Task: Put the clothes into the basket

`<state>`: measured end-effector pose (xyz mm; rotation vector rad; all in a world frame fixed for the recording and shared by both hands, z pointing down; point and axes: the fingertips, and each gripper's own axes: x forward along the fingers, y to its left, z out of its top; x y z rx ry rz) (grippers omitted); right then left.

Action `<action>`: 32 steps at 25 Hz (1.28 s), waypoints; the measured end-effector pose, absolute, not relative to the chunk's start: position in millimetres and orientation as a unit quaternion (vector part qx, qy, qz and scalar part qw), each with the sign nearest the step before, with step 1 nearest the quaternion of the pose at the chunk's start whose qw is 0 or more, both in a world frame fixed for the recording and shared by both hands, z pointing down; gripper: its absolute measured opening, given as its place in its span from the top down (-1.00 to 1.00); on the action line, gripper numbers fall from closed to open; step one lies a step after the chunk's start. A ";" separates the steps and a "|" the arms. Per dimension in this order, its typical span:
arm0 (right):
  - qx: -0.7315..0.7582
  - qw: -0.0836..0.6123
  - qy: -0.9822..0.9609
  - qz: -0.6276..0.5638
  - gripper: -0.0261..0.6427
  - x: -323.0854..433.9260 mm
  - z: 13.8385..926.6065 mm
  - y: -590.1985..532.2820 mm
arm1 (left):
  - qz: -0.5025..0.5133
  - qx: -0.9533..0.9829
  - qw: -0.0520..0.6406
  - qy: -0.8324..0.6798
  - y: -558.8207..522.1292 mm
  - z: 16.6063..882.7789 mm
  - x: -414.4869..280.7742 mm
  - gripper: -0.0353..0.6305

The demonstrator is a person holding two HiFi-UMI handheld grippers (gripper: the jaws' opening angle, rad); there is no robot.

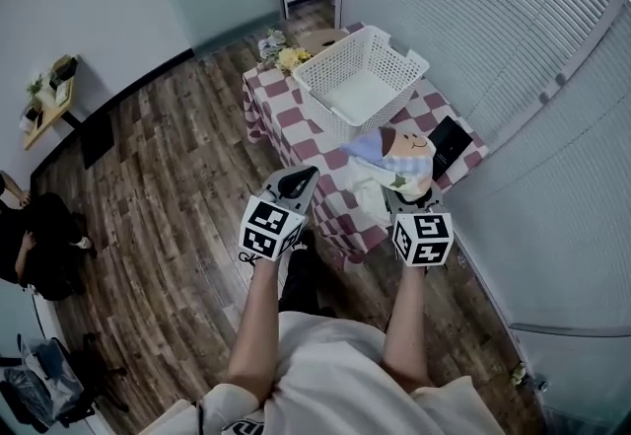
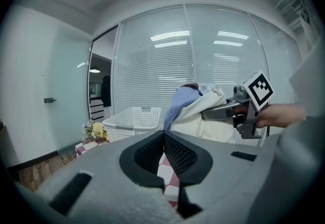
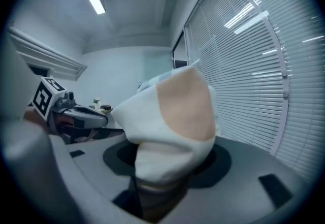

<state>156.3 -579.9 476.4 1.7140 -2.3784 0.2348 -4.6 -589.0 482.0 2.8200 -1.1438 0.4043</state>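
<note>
Wood-floored room, checkered table [image 1: 286, 132] at 12 o'clock. Carry step in hand: bundled clothes [image 1: 394, 152] clamped in right gripper [image 1: 409, 194] above table's near edge, short of white basket [image 1: 399, 78]. Left gripper [image 1: 304, 177] closed, empty. Next, probably: forward over rim, then release.
</note>
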 end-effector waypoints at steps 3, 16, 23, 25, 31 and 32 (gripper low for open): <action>0.591 0.105 -0.796 0.078 0.21 158.4 473.5 -603.2 | 0.128 0.925 0.034 -0.356 -617.0 477.9 1.8 0.85; 0.635 0.105 -0.763 0.060 0.21 156.2 438.6 -723.0 | 0.127 0.940 0.012 -0.317 -761.1 448.4 -9.2 0.85; 0.657 0.100 -0.745 0.054 0.21 154.8 427.8 -784.1 | 0.127 0.953 -0.006 -0.275 -831.1 435.0 5.9 0.85; 0.661 0.095 -0.743 0.051 0.21 152.0 424.1 -797.4 | 0.124 0.956 -0.009 -0.265 -844.9 432.1 10.5 0.85; 0.649 0.106 -0.751 0.051 0.21 135.5 427.6 -826.6 | 0.113 0.959 -0.007 -0.260 -869.5 432.5 17.7 0.85; 0.648 0.100 -0.753 0.054 0.21 134.6 427.0 -831.1 | 0.113 0.959 -0.005 -0.260 -872.3 434.2 19.0 0.85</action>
